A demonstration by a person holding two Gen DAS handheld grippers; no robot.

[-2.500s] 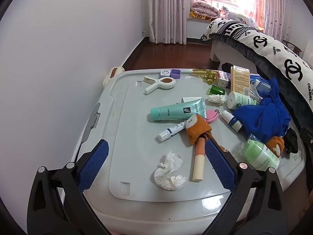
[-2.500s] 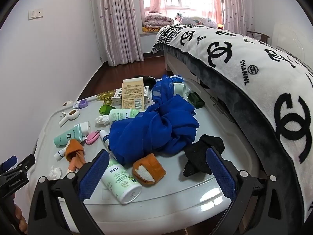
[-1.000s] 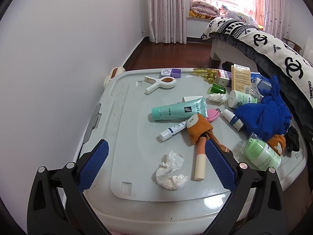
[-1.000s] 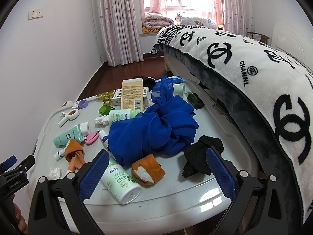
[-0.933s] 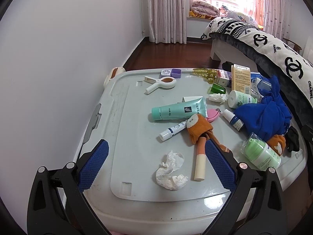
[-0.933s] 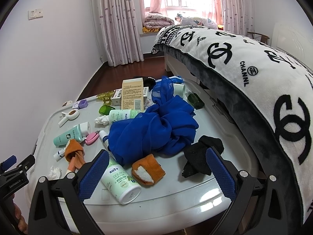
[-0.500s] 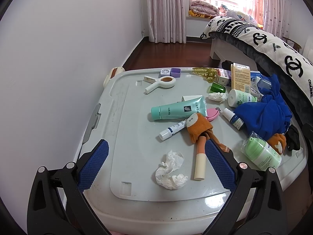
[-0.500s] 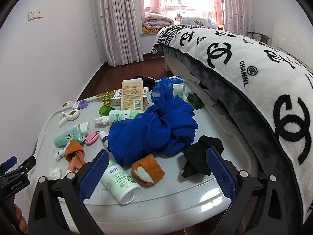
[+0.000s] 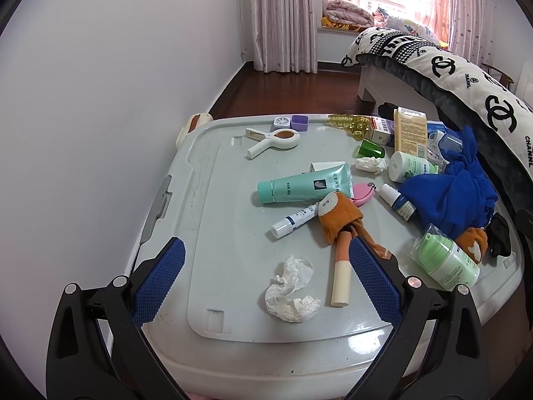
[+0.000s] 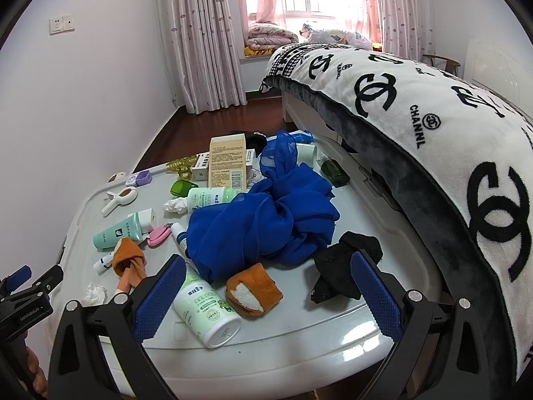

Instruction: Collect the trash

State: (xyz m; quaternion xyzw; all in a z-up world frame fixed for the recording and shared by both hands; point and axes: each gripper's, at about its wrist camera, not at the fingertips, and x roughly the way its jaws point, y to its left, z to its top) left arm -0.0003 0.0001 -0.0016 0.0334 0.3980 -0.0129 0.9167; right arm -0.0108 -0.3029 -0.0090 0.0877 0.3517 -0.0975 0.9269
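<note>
- Lying on the grey bin lid (image 9: 213, 220), a crumpled tissue (image 9: 291, 290) sits between the spread fingers of the left gripper (image 9: 266, 280) (empty).
- Only the right view shows a black sock (image 10: 343, 266); the right gripper (image 10: 266, 296) gapes, empty.
- A blue scarf (image 10: 266, 220) covers nearby bottles.

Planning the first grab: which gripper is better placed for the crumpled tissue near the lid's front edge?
Left. The crumpled tissue lies between the open left gripper's fingers; the right gripper faces bottle and socks.

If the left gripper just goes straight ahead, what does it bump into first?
Probably the crumpled white tissue, lying between the open left gripper fingers' line on the grey plastic lid. Depth is unclear; it may pass above.
</note>
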